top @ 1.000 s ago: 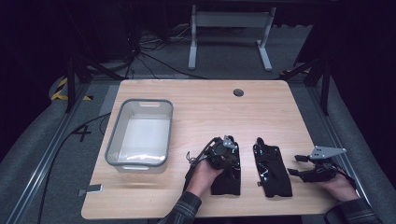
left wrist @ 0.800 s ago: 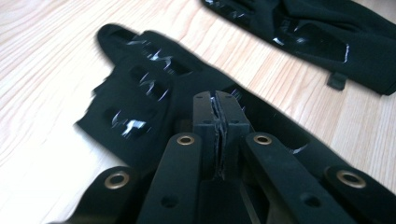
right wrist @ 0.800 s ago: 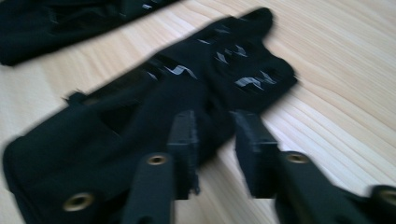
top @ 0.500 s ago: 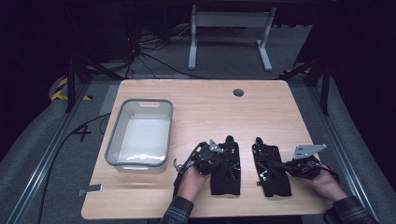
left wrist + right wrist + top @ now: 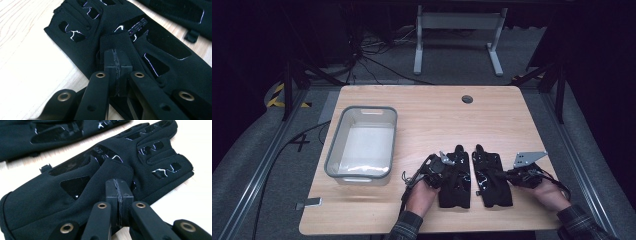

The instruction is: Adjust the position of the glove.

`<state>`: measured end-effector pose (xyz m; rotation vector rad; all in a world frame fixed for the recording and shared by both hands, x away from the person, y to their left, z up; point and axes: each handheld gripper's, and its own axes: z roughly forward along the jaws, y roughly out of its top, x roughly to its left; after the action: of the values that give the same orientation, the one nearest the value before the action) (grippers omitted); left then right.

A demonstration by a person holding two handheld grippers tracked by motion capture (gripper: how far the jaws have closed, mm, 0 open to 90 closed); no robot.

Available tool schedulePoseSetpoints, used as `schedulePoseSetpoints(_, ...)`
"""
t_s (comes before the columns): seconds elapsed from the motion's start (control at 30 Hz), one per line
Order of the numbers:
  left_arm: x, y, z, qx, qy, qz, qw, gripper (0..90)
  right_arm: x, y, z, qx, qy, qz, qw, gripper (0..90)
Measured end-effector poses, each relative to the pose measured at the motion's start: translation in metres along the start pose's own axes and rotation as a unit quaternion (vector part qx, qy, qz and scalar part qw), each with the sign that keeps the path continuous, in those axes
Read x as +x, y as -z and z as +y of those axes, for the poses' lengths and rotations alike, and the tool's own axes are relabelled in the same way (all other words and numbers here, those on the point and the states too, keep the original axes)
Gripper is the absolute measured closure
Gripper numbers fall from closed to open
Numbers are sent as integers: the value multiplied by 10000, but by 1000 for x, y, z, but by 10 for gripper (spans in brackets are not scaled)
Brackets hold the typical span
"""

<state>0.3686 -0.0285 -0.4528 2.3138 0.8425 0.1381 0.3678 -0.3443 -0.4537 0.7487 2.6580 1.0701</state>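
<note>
Each tool, left tool [image 5: 117, 65] and right tool [image 5: 118, 192], is clenched on its glove's thumb flap: left glove [image 5: 456, 177], right glove [image 5: 493, 176]. Thin pinch, so fabric could slip out when lifted.

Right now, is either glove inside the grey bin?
No: both gloves, left glove and right glove, lie flat on the table, beside the bin.

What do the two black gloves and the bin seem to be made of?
Left glove and right glove: matte black stretch fabric, probably synthetic, with glossy rubbery patches that catch the light. Bin: translucent plastic, likely, with a grey rim; its pale floor shows through the walls.
</note>
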Motion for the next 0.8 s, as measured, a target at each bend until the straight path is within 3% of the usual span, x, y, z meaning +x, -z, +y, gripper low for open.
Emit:
schedulePoseSetpoints(0.37, -5, -5, 4, -106, 21, -16, 9999, 880, 7, -7, 8, 32, 109, 31, 9999, 899)
schedulePoseSetpoints(0.53, -2, 3, 4, -259, 126, 20, 9996, 727, 6, -5, 8, 15, 142, -25, 9999, 896)
schedulePoseSetpoints(0.63, 3, 14, 0, -386, 335, 23, 9987, 665, 5, 0, 7, -54, 121, -75, 9999, 896)
schedulePoseSetpoints(0.8, 8, 14, -6, -322, 512, -33, 9982, 546, 4, 9, 4, -80, 117, -163, 9998, 896)
